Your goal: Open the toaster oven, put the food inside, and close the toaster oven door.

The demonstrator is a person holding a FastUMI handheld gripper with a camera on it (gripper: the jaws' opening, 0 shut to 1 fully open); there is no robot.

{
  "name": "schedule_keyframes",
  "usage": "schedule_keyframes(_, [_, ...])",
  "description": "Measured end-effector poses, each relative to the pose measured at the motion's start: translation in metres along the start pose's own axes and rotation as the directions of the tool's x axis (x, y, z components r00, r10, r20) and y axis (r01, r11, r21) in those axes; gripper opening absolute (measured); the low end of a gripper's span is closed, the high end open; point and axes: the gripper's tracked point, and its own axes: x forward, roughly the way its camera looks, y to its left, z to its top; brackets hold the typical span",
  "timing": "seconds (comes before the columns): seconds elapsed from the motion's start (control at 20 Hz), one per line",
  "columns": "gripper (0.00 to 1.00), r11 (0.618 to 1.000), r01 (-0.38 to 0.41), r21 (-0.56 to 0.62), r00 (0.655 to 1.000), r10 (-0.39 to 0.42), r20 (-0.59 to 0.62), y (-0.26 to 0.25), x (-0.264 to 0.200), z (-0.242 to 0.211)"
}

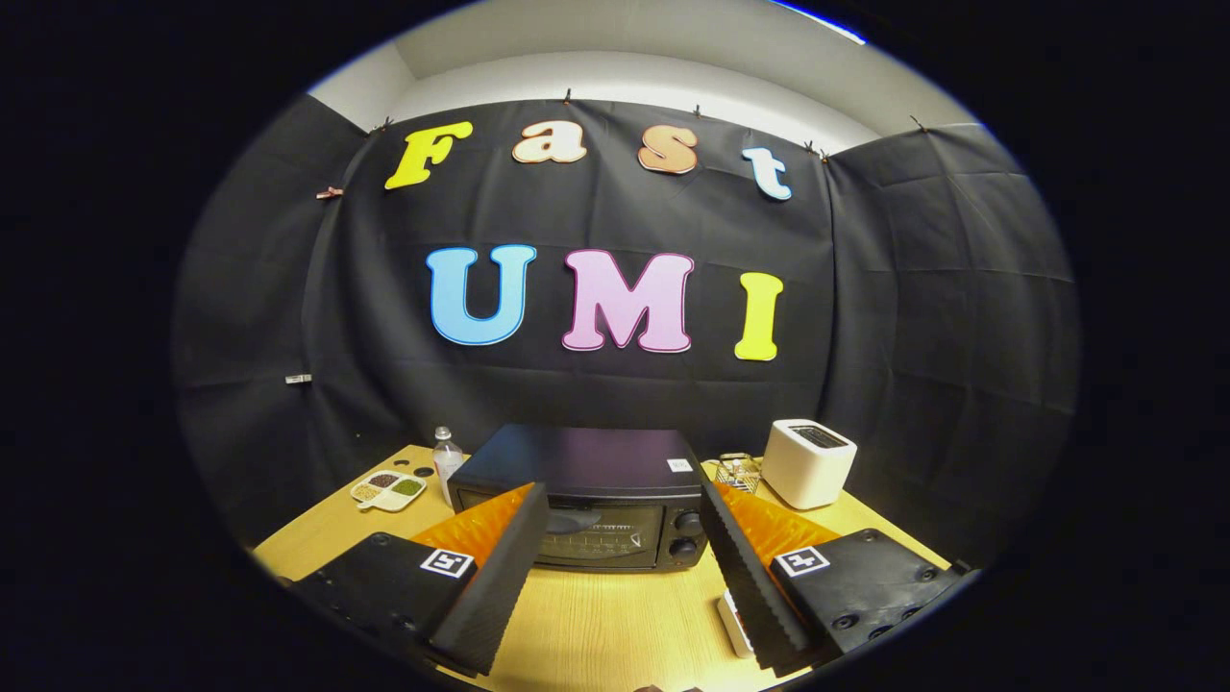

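Bright overhead light, fisheye-bent edges

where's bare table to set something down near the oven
The widest bare patch of table lies before the oven, between the open claw fingers. Another lies ahead of the sectioned dish, left of the oven. It is crowded right of the oven: a wire rack and toaster sit close. A bottle hugs the oven's left.

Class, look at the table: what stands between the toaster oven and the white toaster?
In the gripper view, a small wire rack stands between the toaster oven and the white toaster.
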Motion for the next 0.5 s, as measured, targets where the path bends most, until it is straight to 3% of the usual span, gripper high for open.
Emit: schedule_keyframes(0.5, [0.97,0.998,-0.026,0.059,0.997,0.031,-0.076,0.044,0.092,-0.017])
